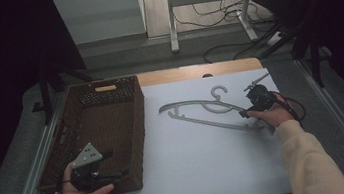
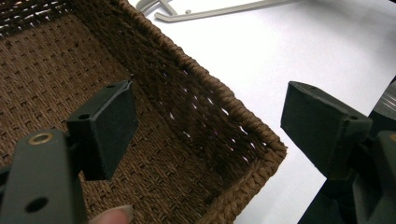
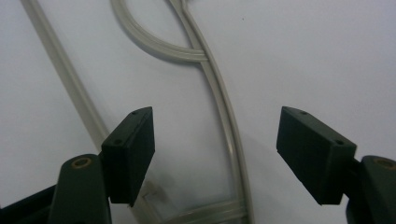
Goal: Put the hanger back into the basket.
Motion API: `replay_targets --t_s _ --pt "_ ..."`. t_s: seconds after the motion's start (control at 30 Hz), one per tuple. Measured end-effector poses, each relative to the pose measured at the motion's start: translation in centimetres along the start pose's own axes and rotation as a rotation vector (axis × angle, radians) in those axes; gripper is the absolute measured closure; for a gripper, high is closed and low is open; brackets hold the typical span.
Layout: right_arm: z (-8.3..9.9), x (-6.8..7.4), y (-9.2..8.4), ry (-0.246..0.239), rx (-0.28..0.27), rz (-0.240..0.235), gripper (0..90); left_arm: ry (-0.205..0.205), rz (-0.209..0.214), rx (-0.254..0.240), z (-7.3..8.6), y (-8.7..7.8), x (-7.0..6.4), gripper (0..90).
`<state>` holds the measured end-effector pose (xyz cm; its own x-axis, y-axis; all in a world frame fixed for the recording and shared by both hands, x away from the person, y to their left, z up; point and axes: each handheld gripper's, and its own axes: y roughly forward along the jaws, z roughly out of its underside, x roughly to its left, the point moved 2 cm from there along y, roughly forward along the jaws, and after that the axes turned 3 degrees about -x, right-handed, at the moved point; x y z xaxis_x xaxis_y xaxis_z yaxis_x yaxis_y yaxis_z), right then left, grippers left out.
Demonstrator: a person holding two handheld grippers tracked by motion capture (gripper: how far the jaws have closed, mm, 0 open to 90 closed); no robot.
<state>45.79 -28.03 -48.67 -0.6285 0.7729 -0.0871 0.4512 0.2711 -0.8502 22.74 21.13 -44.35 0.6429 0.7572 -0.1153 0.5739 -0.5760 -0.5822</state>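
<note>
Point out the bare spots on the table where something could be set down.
Bare: the white sheet between the basket and the person's right sleeve, below the hanger; also inside the basket. Crowded: the sheet's right end, with the hanger and right tongs.

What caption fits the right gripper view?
Right gripper, jaws open, poised over the grey hanger lying flat on the white table.

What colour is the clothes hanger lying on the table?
Pale grey: the clothes hanger shows best in the right gripper view.
</note>
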Motion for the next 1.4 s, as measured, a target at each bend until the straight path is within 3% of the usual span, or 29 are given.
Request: replay_targets --t_s 0.4,0.83,0.87,1.1,1.27,1.4 --pt "-0.5 -0.9 1.6 0.005 0.05 -0.001 39.2 0.007 -0.002 -0.008 0.0 0.0 0.0 19.1" --pt "-0.4 -1.0 2.9 -0.016 0.135 0.007 61.9 0.012 -0.001 -0.009 0.1 -0.2 0.0 19.2" --pt "-0.3 -1.0 2.9 -0.014 0.136 -0.01 66.7 0.013 -0.001 -0.009 0.1 -0.2 0.0 19.2" --pt "-0.3 -1.0 3.0 -0.024 0.139 -0.044 78.0 0.015 -0.001 -0.009 0.1 -0.1 0.0 19.3" --pt "-0.5 -0.6 3.0 -0.109 0.148 -0.041 81.6 0.013 -0.004 -0.01 0.1 -0.2 0.0 19.3" --pt "-0.5 -0.3 2.9 -0.151 0.147 -0.034 82.6 0.013 -0.004 -0.009 0.1 -0.2 0.0 19.3"
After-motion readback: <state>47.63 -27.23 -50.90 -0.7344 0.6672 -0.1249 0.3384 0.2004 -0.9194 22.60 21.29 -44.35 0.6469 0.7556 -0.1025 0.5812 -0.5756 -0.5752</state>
